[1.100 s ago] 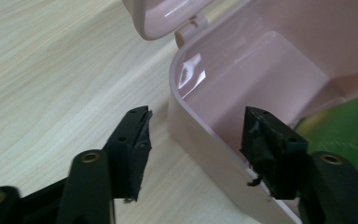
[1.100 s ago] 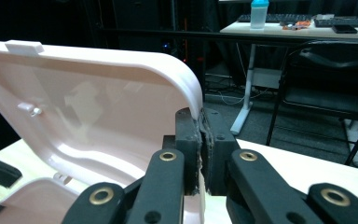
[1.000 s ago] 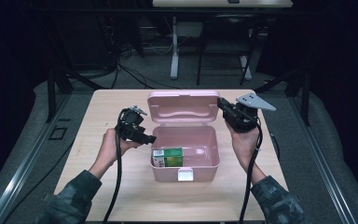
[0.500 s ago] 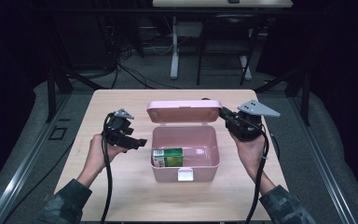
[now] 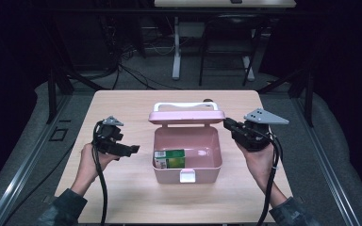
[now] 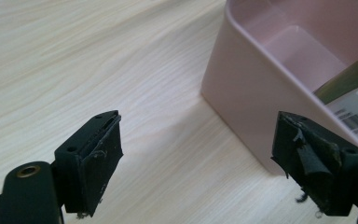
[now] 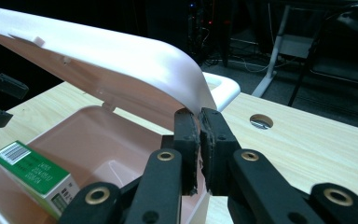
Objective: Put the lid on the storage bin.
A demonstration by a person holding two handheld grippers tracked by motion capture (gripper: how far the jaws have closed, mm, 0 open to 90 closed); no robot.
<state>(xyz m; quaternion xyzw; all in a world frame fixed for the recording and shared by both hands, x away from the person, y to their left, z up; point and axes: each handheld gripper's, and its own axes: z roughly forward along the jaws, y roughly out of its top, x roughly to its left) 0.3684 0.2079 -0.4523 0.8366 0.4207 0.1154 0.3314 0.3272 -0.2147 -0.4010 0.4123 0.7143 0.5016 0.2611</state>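
An open pink box (image 5: 187, 175) sits mid-table, its lid (image 5: 187, 116) tipped forward over it with the white handle (image 5: 185, 106) on top. A green and white carton (image 5: 169, 159) lies inside at the left. My right gripper (image 5: 227, 123) is shut, its tips against the lid's right end; in the right gripper view the closed jaws (image 7: 199, 126) meet the lid's (image 7: 98, 56) edge above the carton (image 7: 32, 175). My left gripper (image 5: 133, 150) hovers left of the box, its jaws just opening with nothing between them. In the left gripper view (image 6: 200, 158) the box's corner (image 6: 242, 93) lies just ahead.
The wooden table (image 5: 122, 113) has bare room left, right and in front of the box. A cable hole (image 7: 261, 122) lies in the tabletop behind the lid. Cables trail from both grippers toward the near edge. Dark floor, stands and chair legs surround the table.
The lid has swung from leaning back to tipping forward, the right gripper following it. The left gripper has drawn away leftward from the box and its jaws have widened.
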